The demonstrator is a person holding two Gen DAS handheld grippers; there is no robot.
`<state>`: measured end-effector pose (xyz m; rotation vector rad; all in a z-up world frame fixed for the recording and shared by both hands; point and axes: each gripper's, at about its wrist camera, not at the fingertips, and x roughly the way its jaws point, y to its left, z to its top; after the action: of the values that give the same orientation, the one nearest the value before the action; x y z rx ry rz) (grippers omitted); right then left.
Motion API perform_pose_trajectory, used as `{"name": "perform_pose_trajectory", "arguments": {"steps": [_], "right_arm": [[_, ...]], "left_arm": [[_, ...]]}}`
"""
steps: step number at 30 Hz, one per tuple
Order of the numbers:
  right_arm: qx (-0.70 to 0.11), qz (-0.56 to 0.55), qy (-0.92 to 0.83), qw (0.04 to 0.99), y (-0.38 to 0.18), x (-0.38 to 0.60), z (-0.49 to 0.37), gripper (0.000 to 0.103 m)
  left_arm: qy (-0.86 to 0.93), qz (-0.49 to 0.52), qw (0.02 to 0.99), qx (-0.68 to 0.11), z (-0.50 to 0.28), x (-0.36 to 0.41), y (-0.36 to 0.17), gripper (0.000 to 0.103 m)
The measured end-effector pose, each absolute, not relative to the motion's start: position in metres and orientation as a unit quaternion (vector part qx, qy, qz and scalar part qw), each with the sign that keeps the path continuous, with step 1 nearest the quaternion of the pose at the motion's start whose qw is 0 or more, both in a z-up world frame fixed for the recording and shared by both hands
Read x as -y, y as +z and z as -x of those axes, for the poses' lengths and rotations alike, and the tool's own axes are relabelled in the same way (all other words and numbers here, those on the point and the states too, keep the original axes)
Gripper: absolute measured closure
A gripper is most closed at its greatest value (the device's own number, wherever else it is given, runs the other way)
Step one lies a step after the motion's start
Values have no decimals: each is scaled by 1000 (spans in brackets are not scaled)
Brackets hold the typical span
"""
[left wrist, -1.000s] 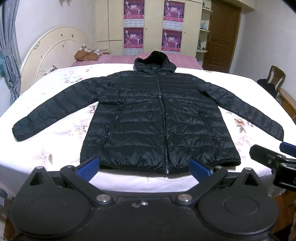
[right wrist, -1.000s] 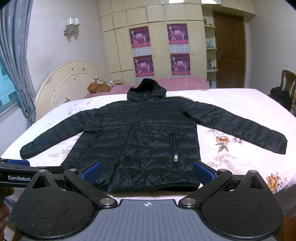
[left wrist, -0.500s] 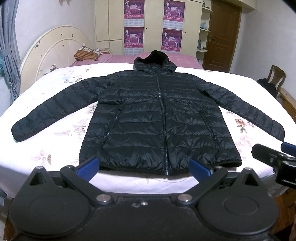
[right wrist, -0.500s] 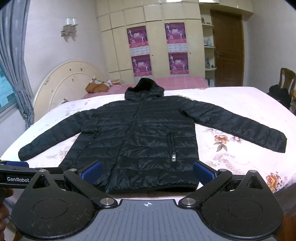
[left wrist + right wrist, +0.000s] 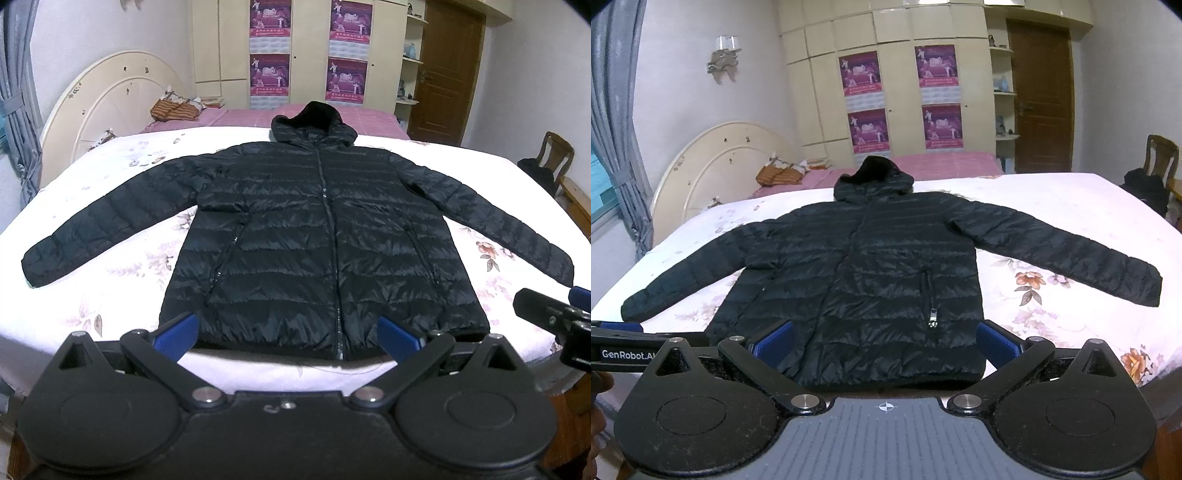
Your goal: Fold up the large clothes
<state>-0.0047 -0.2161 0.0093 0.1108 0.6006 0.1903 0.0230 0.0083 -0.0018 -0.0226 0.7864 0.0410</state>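
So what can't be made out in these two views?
- Jacket hem corners: hidden behind each camera's own gripper fingers.
- Poster text: too small in both views.
- Right gripper: cut off by the left view's edge.
- Bag on the chair: too dark to identify.

The black puffer jacket (image 5: 317, 236) is quilted cloth with a slight sheen. The bed (image 5: 122, 258) wears matt floral cotton-like sheeting. Both tongs, left (image 5: 286, 338) and right (image 5: 886, 341), are matt black plastic with ribbed blue pads (image 5: 774, 341) and shiny metal screws.
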Motion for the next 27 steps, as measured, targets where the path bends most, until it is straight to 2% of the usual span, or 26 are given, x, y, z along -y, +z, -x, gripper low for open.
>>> {"name": "perform_pose_trajectory", "arguments": {"steps": [14, 27], "right_arm": [[-299, -63, 60, 950, 2, 223, -19, 0], [-307, -72, 6, 949, -8, 238, -69, 0]], "left_arm": [[24, 7, 922, -386, -59, -13, -11, 0], [14, 8, 923, -385, -125, -25, -22, 0]]}}
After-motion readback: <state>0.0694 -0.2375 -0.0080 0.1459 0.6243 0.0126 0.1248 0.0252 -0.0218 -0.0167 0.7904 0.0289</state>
